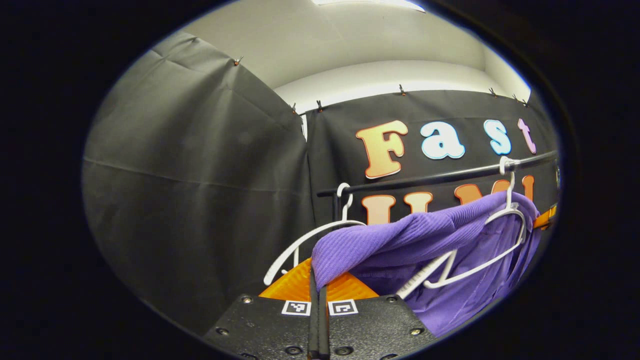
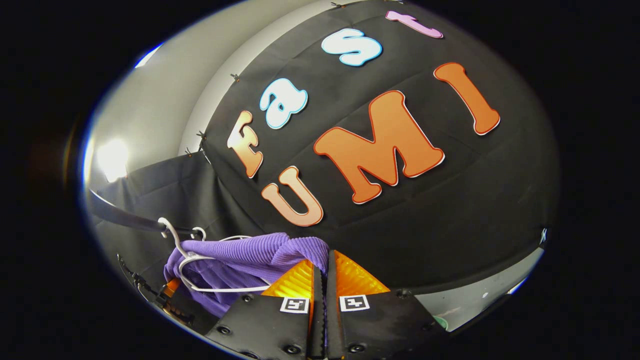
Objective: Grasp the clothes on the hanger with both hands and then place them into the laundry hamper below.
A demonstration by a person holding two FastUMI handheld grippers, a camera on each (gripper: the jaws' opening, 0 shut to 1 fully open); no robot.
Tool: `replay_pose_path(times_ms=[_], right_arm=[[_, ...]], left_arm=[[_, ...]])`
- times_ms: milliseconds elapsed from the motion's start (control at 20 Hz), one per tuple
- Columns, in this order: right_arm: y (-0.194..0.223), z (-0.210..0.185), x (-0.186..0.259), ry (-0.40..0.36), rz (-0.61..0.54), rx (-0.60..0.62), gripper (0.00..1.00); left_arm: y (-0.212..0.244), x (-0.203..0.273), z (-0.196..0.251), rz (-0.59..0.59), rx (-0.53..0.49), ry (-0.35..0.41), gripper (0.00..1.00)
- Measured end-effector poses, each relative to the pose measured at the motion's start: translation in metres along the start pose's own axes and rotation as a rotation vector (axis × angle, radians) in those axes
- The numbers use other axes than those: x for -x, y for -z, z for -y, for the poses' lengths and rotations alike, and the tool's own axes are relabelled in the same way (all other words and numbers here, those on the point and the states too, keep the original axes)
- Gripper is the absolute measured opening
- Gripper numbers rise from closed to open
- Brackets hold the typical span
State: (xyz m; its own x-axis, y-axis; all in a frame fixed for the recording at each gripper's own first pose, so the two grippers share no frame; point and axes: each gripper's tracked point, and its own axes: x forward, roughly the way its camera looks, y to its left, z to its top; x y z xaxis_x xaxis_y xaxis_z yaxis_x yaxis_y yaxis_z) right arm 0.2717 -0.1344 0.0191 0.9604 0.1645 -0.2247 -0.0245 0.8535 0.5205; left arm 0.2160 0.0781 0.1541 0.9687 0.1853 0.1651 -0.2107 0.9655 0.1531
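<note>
A purple ribbed garment [image 1: 400, 240] hangs stretched between both grippers, partly draped over a white hanger [image 1: 500, 220] on the black rail [image 1: 440, 177]. In the left gripper view my left gripper [image 1: 317, 272] is shut, with the garment's near left edge pinched between its fingers. In the right gripper view my right gripper [image 2: 321, 256] is also shut, gripping the other end of the purple garment [image 2: 250, 252], which runs left to the white hanger [image 2: 190, 265]. A second white hanger [image 1: 320, 232] hangs on the rail beside the cloth, and its far arm is hidden behind it.
The black rail [image 2: 125, 216] runs in front of the black cloth wall [image 1: 200, 175], close behind the garment. A pale ceiling [image 1: 350, 45] shows above the wall. Low at the right of the right gripper view lies a pale floor strip [image 2: 480, 295].
</note>
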Motion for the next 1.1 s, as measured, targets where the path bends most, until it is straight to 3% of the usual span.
replay_pose_path(times_ms=[150,400,550,750,950,1100], right_arm=[[-0.002,0.002,-0.004,0.006,-0.002,-0.003,0.09],[0.017,0.029,-0.01,0.054,-0.06,-0.042,0.09],[0.033,0.042,-0.006,0.068,-0.077,-0.003,0.09],[0.054,0.06,0.009,0.085,-0.111,-0.009,0.09],[0.097,0.086,0.027,0.127,-0.178,0.005,0.09],[0.122,0.111,0.049,0.173,-0.214,0.092,0.09]], left_arm=[[-0.002,-0.011,-0.003,0.002,-0.057,-0.026,0.0],[0.054,-0.013,0.001,-0.14,0.013,0.016,0.0],[0.086,-0.007,0.005,-0.187,0.057,0.049,0.0],[0.117,0.018,0.006,-0.243,0.11,0.1,0.0],[0.145,0.045,0.005,-0.29,0.081,0.119,0.0],[0.155,0.076,0.011,-0.291,0.107,0.161,0.0]])
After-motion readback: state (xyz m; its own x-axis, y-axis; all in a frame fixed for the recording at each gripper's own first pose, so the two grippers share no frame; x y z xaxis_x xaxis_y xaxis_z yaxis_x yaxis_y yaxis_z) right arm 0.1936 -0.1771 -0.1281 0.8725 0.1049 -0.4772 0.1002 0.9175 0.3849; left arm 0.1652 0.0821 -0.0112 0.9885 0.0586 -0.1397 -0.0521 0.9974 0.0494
